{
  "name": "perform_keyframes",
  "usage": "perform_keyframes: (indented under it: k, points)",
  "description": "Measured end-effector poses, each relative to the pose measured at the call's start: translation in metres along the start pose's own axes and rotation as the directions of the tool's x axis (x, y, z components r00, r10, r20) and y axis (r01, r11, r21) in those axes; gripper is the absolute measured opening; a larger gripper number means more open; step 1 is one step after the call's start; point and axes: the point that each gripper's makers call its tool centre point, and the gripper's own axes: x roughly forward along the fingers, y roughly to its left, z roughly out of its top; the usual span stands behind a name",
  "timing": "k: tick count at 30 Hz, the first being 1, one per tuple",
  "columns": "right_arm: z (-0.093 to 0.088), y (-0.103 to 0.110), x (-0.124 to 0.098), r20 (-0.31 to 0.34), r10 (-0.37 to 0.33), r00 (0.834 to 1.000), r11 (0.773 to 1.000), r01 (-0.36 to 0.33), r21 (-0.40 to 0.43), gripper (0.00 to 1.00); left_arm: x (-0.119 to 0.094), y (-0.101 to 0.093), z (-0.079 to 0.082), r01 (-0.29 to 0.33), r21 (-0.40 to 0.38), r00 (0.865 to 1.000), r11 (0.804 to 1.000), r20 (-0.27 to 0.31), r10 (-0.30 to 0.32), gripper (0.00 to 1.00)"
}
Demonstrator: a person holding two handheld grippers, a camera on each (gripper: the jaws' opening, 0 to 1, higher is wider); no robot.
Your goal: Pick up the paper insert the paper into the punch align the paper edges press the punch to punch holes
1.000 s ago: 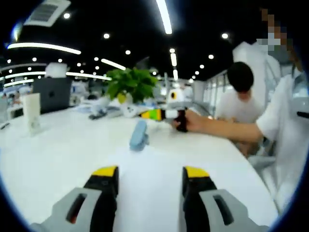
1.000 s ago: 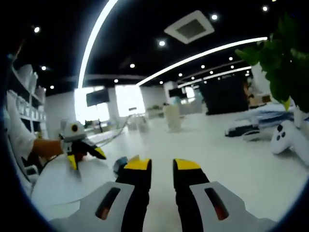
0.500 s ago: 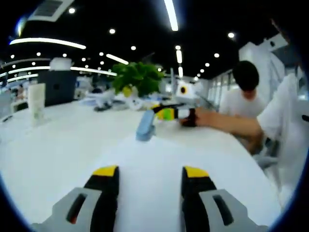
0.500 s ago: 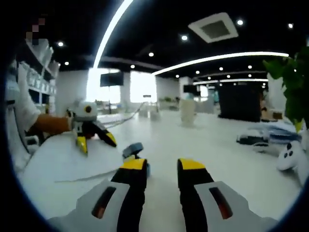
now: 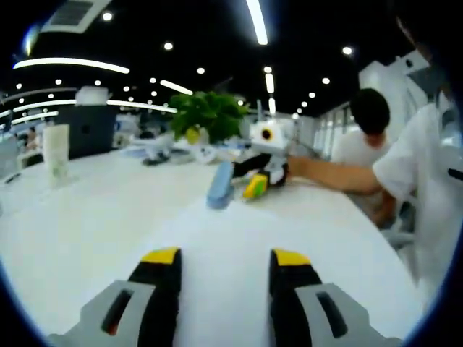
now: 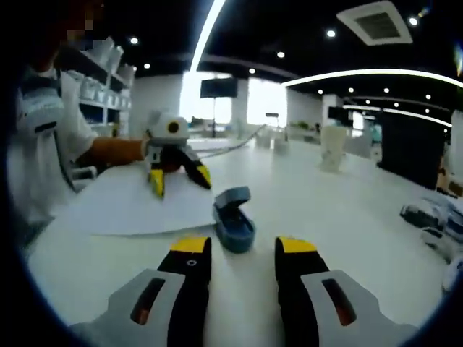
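Note:
A blue hole punch sits on the white table, its lid raised, just ahead of my right gripper, which is open and empty. A white sheet of paper lies flat to the punch's left. Over the paper's far part hovers my left gripper, open, tips pointing down. In the left gripper view my left gripper stands open above the paper. Beyond it the punch stands, and my right gripper is close beside the punch on its right, tilted down towards the table.
A green plant, a laptop and a white cup stand at the table's far side. Another person sits at the right. Small devices lie at the right edge. The table runs wide and bare past the punch.
My right gripper has come down and closer to the punch, which now lies just ahead of its jaws. Both views have shifted with the hands; the paper and punch have not moved.

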Motion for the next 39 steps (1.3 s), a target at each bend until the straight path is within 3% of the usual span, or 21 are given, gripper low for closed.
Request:
perform_keyframes:
  k: [4, 11, 39]
  points:
    - [0.002, 0.007, 0.008, 0.007, 0.055, 0.998, 0.998, -0.055, -0.043, 0.33, 0.000, 0.001, 0.000, -0.003, -0.002, 1.000, 1.000, 0.001, 0.003, 0.47]
    - [0.001, 0.015, 0.013, -0.005, 0.085, 0.996, 0.993, -0.085, -0.087, 0.24, 0.001, 0.002, 0.000, -0.004, -0.002, 1.000, 1.000, 0.000, 0.004, 0.46]
    - [0.002, 0.045, 0.004, -0.006, 0.151, 0.989, 0.985, -0.151, -0.088, 0.22, 0.003, -0.002, 0.000, -0.009, 0.010, 1.000, 1.000, -0.002, 0.009, 0.45]
